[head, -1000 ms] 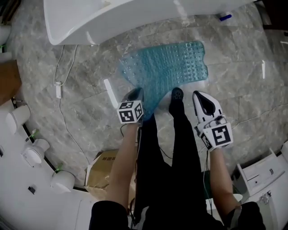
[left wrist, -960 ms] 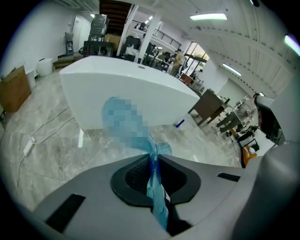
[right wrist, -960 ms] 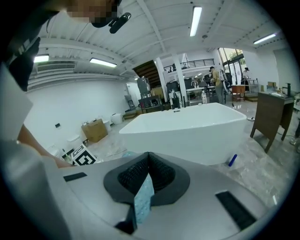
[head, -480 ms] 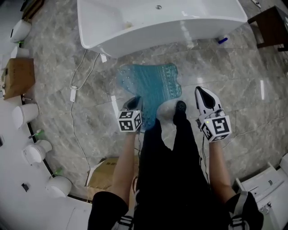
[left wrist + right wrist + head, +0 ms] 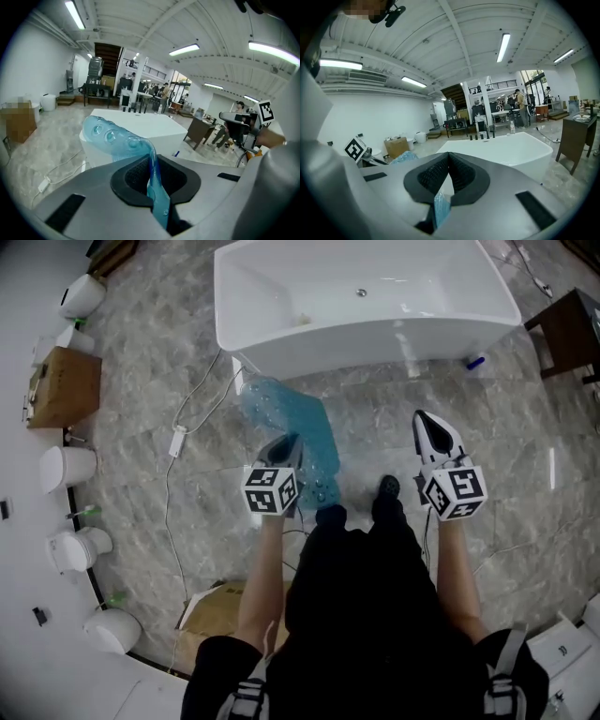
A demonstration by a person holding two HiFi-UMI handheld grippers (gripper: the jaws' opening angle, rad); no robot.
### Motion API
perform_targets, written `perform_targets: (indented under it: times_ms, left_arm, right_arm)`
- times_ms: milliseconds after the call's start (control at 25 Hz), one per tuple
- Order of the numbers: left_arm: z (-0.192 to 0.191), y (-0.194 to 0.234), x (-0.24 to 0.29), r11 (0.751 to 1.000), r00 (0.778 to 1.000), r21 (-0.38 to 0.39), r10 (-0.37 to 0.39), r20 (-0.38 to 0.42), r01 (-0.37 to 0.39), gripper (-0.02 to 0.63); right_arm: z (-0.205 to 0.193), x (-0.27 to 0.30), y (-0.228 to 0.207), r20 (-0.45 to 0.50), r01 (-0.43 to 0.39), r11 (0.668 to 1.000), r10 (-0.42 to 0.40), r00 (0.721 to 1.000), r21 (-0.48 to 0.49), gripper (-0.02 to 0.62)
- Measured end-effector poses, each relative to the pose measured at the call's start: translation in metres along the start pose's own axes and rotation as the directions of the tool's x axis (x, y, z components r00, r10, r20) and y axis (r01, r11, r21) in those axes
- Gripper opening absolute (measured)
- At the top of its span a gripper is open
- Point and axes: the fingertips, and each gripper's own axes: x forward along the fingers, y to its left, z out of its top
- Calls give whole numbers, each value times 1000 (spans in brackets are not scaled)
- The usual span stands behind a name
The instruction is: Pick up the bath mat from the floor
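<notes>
One blue bath mat (image 5: pixel 281 409). One white bathtub (image 5: pixel 375 341) on the far side. Two grippers: the left gripper (image 5: pixel 289 439) and the right gripper (image 5: pixel 424 416). Four white toilets (image 5: pixel 66 467) along the left wall. Two boxes: a far-left cardboard box (image 5: pixel 64 385) and a near cardboard box (image 5: pixel 211 610). One dark table (image 5: pixel 570 329) at far right. One white cable (image 5: pixel 173 442) on the floor.

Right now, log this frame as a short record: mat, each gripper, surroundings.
bath mat: blue, pinched at one edge, hanging near the white bathtub
left gripper: shut on the bath mat
right gripper: jaws together, apart from the mat
lower end of mat: cannot tell whether it clears the floor
</notes>
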Motion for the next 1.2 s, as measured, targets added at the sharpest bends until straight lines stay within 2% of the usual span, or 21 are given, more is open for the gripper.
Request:
perform_targets:
  times_ms: [160, 320, 400, 520, 720, 960, 1200]
  left_arm:
    - [39, -13, -10, 997, 997, 74, -29, 75, 24, 38]
    - [91, -29, -41, 991, 981, 127, -64, 184, 41, 40]
    - [120, -33, -59, 988, 966, 148, -72, 247, 36, 40]
    - [160, -34, -83, 984, 942, 179, -74, 328, 15, 41]
    - [211, -35, -113, 976, 897, 217, -69, 437, -30, 41]
    - [251, -38, -137, 967, 854, 245, -65, 516, -74, 44]
    - [267, -44, -148, 960, 841, 266, -73, 536, -86, 46]
  right_arm:
    - [31, 14, 15, 43, -54, 998, 55, 998, -26, 12]
    - [68, 12, 32, 100, -68, 997, 72, 992, -48, 12]
    - [89, 11, 37, 137, -67, 997, 73, 988, -42, 12]
    - [117, 15, 46, 173, -110, 993, 114, 978, -36, 12]
    - [161, 23, 58, 193, -183, 976, 203, 960, -115, 12]
    - [200, 24, 70, 215, -218, 955, 260, 941, -201, 12]
    - [218, 18, 83, 232, -234, 942, 290, 929, -238, 12]
